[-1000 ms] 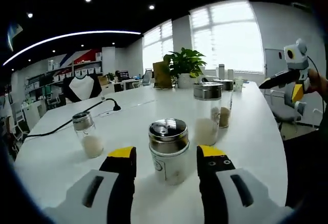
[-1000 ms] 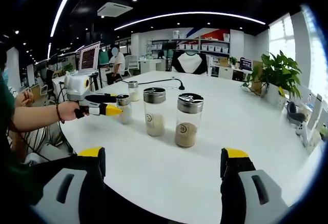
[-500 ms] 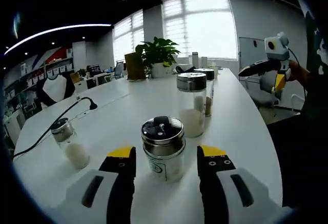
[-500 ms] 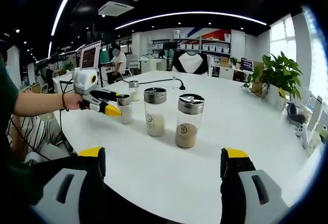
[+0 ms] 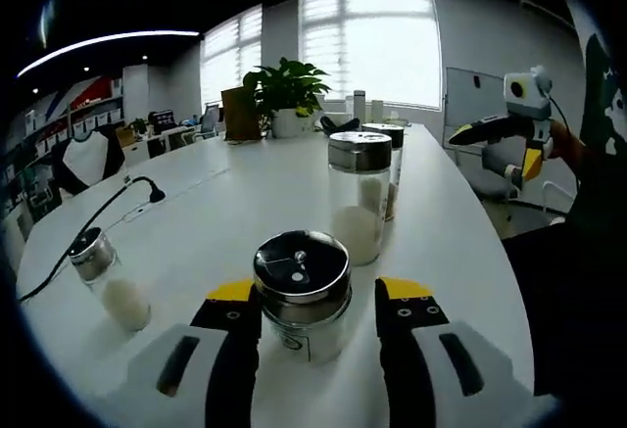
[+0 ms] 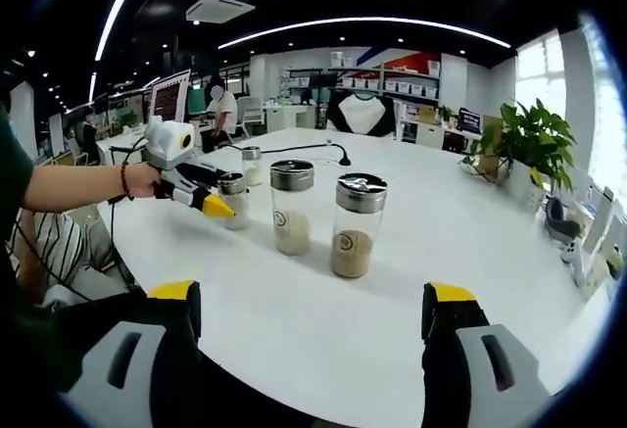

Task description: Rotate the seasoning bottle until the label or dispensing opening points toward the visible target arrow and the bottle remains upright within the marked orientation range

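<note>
**Bottle bracketed by the left claw, twist not yet finished**

Seasoning bottle (image 5: pixel 302 296) stands upright on the white surface (image 5: pixel 245 213), directly between the 2 yellow-tipped jaws of the left claw (image 5: pixel 318 303). Its long axis is vertical, square to the line between the jaws, so any turn would spin it about that axis. The left jaw looks to be against the metal lid, while a narrow gap shows at the right jaw, so I cannot tell whether the claw is truly pinching the bottle or only bracketing it. From the right gripper view the left claw (image 6: pixel 217 206) sits right at the same bottle (image 6: pixel 233 200), which is the left hand's job by nearness.

The right claw (image 6: pixel 312 309) hangs spread wide and empty, well apart from the row, and appears at the edge of the left gripper view too (image 5: pixel 487 131).

Count: 4 lidded glass bottles in all. Besides the bracketed one, there is 1 small bottle of white grains (image 5: pixel 108 276), 1 tall bottle of white grains (image 5: pixel 357 211), and 1 bottle of brown grains (image 6: pixel 357 223). 1 potted plant (image 5: pixel 284 95) stands at the far end.

No target arrow is visible, so progress on the facing is hard to judge; the label (image 5: pixel 292 342) seems to face the camera.
</note>
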The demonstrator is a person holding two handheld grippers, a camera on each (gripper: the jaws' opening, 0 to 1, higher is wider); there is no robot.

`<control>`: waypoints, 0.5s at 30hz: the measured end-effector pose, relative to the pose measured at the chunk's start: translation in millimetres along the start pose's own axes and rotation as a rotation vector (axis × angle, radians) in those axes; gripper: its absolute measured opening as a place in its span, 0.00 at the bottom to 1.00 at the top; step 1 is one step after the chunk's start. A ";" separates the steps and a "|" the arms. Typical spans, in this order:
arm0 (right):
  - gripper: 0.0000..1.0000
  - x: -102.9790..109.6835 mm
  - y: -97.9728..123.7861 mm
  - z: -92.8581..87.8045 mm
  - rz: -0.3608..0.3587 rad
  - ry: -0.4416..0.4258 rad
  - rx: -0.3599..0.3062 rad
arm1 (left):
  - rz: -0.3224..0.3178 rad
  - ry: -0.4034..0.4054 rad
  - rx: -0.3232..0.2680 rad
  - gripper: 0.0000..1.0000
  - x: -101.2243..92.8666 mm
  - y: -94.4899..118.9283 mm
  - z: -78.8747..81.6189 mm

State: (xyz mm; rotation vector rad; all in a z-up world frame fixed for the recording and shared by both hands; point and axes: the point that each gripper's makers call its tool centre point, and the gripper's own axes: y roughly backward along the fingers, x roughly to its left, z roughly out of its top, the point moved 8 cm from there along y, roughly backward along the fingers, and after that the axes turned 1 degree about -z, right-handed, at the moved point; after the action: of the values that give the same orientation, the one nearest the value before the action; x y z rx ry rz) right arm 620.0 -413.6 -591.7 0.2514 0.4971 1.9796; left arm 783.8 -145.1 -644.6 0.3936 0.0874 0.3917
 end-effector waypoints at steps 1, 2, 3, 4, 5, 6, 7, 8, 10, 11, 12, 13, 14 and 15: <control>0.96 0.6 -0.4 0.6 0.008 -0.007 -0.004 | 0.001 0.004 -0.001 0.47 0.4 -0.1 -0.2; 0.96 1.1 -1.0 1.2 0.016 -0.017 -0.007 | 0.004 0.006 -0.001 0.46 1.3 -0.1 -0.3; 0.95 1.0 -1.4 1.5 0.019 -0.021 -0.009 | 0.006 0.009 -0.001 0.45 2.2 0.1 -0.3; 0.95 0.6 -1.6 1.7 0.020 -0.024 -0.009 | 0.007 0.012 -0.002 0.44 3.5 0.2 -0.4; 0.95 0.1 -1.7 1.8 0.018 -0.025 -0.010 | 0.007 0.013 -0.002 0.43 3.9 0.2 -0.3; 0.95 -0.4 -1.8 1.8 0.017 -0.026 -0.010 | 0.010 0.014 -0.002 0.42 4.8 0.1 -0.5; 0.95 -1.3 -1.8 1.4 0.013 -0.030 -0.009 | 0.012 0.011 -0.002 0.41 5.4 0.1 -0.6; 0.95 -2.1 -1.8 1.2 0.012 -0.034 -0.008 | 0.013 0.009 -0.003 0.39 6.2 0.2 -0.8; 0.95 -3.2 -1.6 0.8 0.011 -0.041 -0.010 | 0.010 0.010 -0.006 0.38 7.8 0.7 -1.7; 0.95 -3.8 -1.4 0.2 0.011 -0.046 -0.010 | 0.012 0.013 -0.010 0.38 7.4 0.7 -1.8; 0.95 -4.2 -1.3 -0.2 0.010 -0.049 -0.009 | 0.014 0.010 -0.012 0.38 6.9 0.7 -1.9; 0.95 -4.4 -1.2 -0.6 0.009 -0.050 -0.009 | 0.015 0.010 -0.015 0.38 6.9 0.7 -2.0; 0.95 -5.1 -0.9 -1.0 0.004 -0.054 -0.010 | 0.017 0.011 -0.020 0.38 6.3 0.8 -2.2; 0.95 -5.8 -0.7 -0.9 -0.003 -0.057 -0.015 | 0.020 0.012 -0.025 0.37 6.1 0.9 -2.6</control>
State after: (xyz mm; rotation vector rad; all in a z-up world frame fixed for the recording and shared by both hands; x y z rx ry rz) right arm 622.8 -418.8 -592.6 0.2969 0.4458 1.9672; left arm 788.6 -141.1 -646.8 0.3675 0.0903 0.4148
